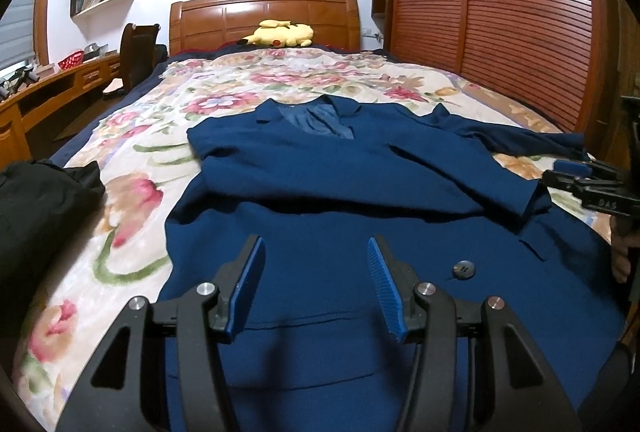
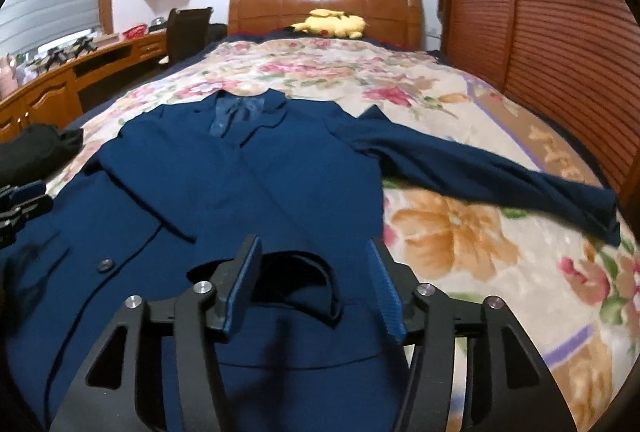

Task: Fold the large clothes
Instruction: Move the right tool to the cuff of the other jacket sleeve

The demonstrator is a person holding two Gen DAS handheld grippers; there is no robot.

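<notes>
A dark blue jacket [image 1: 320,183] lies face up on the floral bedspread [image 1: 132,151], collar toward the headboard. Its left sleeve is folded across the chest; the other sleeve [image 2: 480,167] stretches out to the right. My left gripper [image 1: 316,256] is open and empty, hovering over the jacket's lower front near a grey button [image 1: 463,269]. My right gripper [image 2: 316,256] is open and empty over the jacket [image 2: 240,183] at a pocket flap [image 2: 304,280]; it also shows at the right edge of the left wrist view [image 1: 572,175].
A folded black garment [image 1: 40,216] lies at the bed's left edge. A yellow plush toy [image 1: 280,33] sits by the wooden headboard [image 1: 264,15]. A slatted wardrobe [image 1: 500,11] runs along the right; a desk [image 1: 60,87] and chair [image 1: 138,51] stand left.
</notes>
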